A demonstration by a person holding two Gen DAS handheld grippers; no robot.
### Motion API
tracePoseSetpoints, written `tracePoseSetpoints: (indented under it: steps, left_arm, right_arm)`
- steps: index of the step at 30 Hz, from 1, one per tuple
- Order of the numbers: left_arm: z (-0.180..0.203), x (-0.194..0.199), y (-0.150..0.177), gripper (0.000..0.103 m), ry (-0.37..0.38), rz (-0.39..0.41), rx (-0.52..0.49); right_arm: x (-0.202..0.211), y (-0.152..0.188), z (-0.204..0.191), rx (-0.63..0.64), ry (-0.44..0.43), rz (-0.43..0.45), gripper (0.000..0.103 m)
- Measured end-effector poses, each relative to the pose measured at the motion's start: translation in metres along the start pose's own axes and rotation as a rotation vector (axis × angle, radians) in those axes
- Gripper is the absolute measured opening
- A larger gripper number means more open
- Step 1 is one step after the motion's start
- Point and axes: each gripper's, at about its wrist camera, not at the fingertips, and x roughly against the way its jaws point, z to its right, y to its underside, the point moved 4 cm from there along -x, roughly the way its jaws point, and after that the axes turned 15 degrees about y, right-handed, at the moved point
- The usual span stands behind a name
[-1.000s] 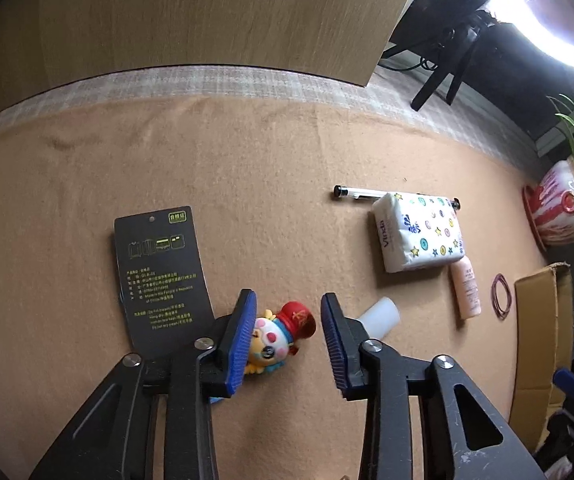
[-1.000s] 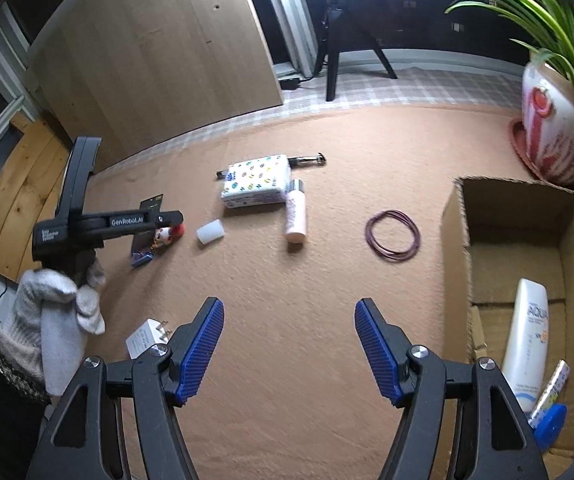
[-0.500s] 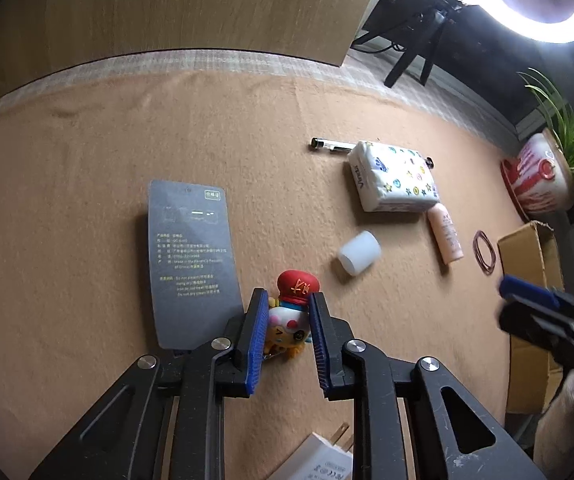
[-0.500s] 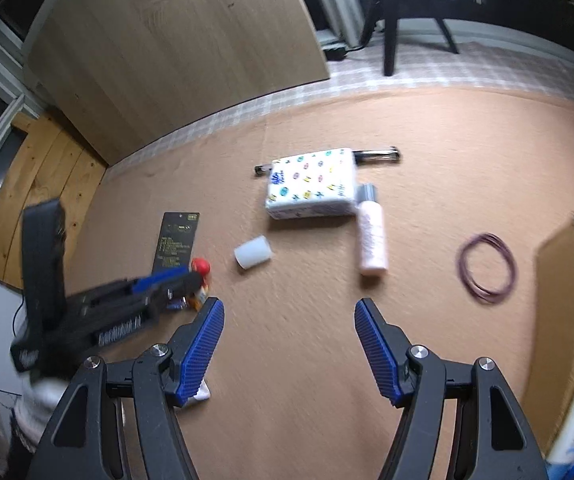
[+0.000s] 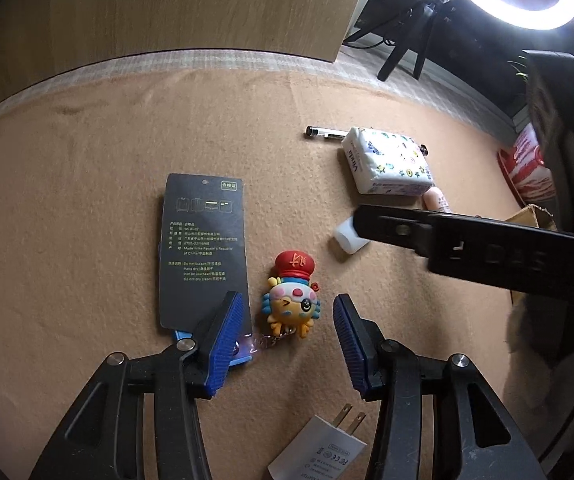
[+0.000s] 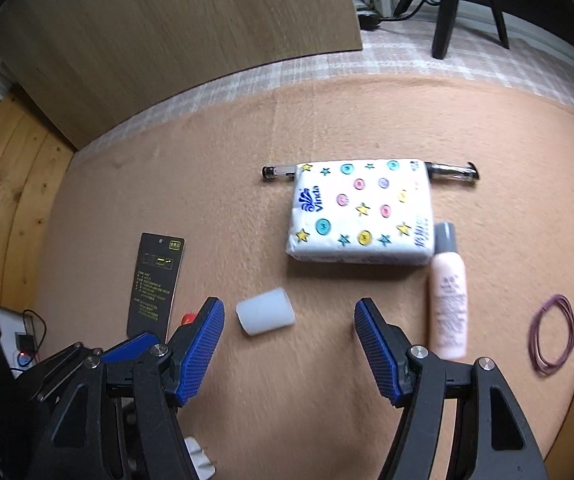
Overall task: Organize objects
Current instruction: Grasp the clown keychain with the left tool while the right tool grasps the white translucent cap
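Note:
A small cartoon figure keychain with a red hat [image 5: 291,296] lies on the tan mat between the blue pads of my left gripper [image 5: 287,298]. The jaws are opening and the pads stand clear of the figure. A black printed card [image 5: 203,248] lies just left of it. My right gripper [image 6: 289,306] is open and points down over a white cap [image 6: 265,316] that lies just ahead, between its fingertips and untouched. The right gripper's black body [image 5: 487,248] crosses the left wrist view and covers part of that white cap [image 5: 347,236].
Farther back lie a patterned tissue pack [image 6: 361,212] on a pen [image 6: 451,170], a pink bottle [image 6: 447,300] and purple bands [image 6: 553,332]. A cardboard box [image 5: 531,216] stands at the right; a white charger plug [image 5: 319,448] lies near me. A wooden board [image 6: 167,40] stands behind.
My left gripper closed around the figure, then spread apart again, and the figure lies on the mat. My right gripper moved left and down over the white cap.

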Motion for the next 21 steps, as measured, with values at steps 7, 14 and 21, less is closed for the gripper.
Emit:
tracePoseSetpoints:
  steps: [7, 14, 21]
  left_arm:
    - [0.009, -0.01, -0.002, 0.045, -0.01, -0.017, -0.047]
    - [0.011, -0.018, -0.002, 0.026, -0.013, -0.032, -0.061]
    - [0.007, -0.016, -0.001, 0.025, 0.013, -0.015, -0.017]
  right_arm:
    - [-0.009, -0.001, -0.009, 0.045, 0.044, -0.005, 0.06]
    - [-0.007, 0.003, -0.013, 0.103, 0.08, 0.001, 0.044]
    - [-0.004, 0.012, -0.015, 0.143, 0.08, 0.004, 0.023]
